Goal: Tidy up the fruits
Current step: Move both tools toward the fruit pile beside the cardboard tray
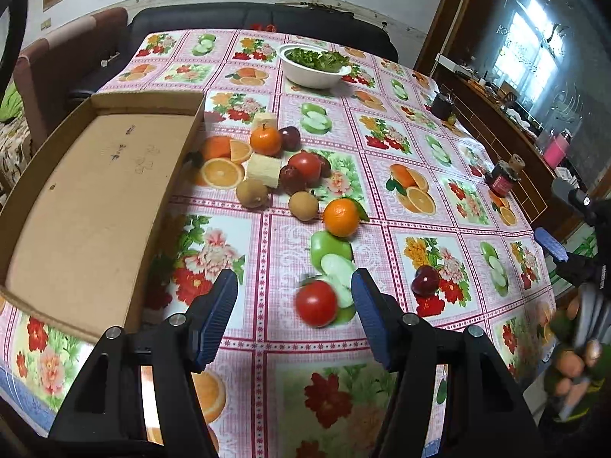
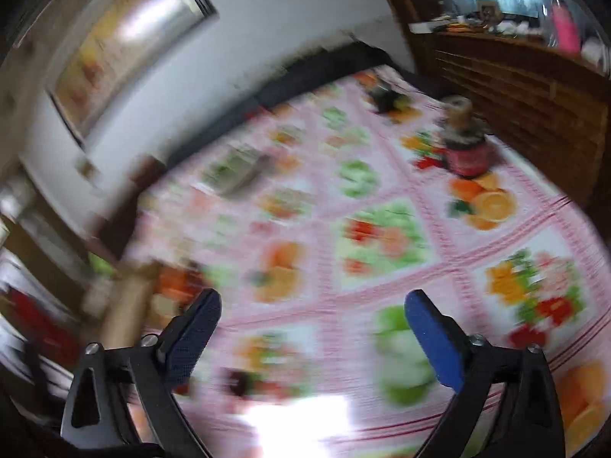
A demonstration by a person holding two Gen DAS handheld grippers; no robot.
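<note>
Cardboard box, left of and beyond the left gripper: holds no fruit, so sorting is not begun. Tomato lies just ahead between its spread, unloaded jaws; remaining fruits farther ahead. Right gripper: spread, unloaded.

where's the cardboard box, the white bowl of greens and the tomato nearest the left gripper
cardboard box (image 1: 88,206): left wrist view, on its bare inside floor
white bowl (image 1: 311,74): left wrist view, on its outer front wall
tomato (image 1: 316,302): left wrist view, on the middle of its red skin, between the open fingers
</note>
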